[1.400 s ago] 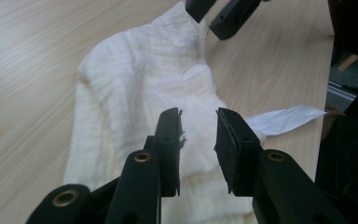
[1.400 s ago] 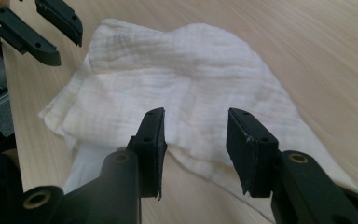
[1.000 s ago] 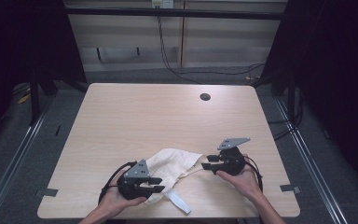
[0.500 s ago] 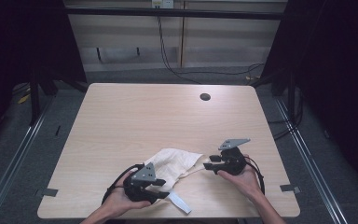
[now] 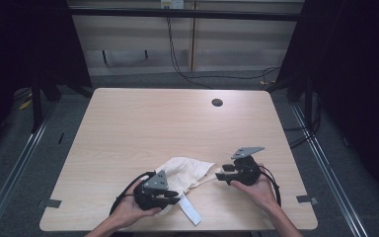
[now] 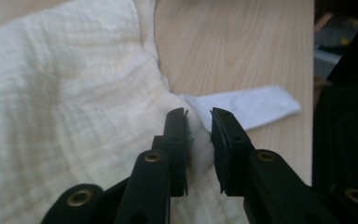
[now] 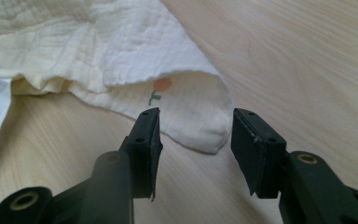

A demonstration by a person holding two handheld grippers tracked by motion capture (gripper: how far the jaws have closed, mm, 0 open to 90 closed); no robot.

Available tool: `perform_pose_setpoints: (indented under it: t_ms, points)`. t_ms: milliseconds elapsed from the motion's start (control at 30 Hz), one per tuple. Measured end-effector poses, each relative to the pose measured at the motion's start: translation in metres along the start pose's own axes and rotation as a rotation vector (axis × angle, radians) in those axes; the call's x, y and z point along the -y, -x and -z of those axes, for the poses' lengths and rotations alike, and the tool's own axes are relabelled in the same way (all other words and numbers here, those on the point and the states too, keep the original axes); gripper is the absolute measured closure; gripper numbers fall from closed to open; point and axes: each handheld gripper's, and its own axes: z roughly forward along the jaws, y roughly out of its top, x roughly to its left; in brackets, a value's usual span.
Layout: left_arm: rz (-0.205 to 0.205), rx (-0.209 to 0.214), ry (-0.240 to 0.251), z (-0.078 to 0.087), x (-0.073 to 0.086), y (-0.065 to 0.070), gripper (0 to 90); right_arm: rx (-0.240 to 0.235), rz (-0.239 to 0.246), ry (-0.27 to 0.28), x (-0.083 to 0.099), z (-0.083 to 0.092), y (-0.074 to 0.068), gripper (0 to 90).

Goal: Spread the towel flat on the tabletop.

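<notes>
Cream muslin cloth [image 5: 187, 170], crumpled, lying low and centre in the high view, on the near part of the wooden table [image 5: 153, 123], between the two hands. Looks light, thin and limp, with a crinkled weave: likely to sag, fold and trail when lifted, and to give no resistance to a pinch. Not fragile, not slippery; hem and corners probably the surest places to grip. White strap [image 6: 251, 105] running off toward right of centre in the left gripper view. Left gripper [image 6: 198, 122], jaws just closed further, now pinching a bunched fold of cloth beside the strap. Right gripper [image 7: 196, 130], jaws well apart and just widened, astride a rounded corner bearing a small orange flower print [image 7: 161, 86], pads not yet touching fabric.
</notes>
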Motion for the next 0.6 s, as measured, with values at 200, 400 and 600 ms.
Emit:
perform_pose_setpoints:
  t_ms: [200, 400, 600]
  points:
    - [0.080, 0.032, 0.147, 0.024, -0.005, -0.013, 81.3, -0.003, 0.001, 0.006, 0.001, -0.002, 0.000, 51.8]
    - [0.081, -0.036, 0.164, 0.037, -0.005, -0.018, 85.0, -0.010, 0.010, -0.001, 0.001, -0.003, 0.001, 51.2]
    - [0.110, -0.085, 0.172, 0.047, 0.003, -0.029, 85.2, -0.001, 0.017, -0.013, 0.003, -0.004, 0.004, 50.9]
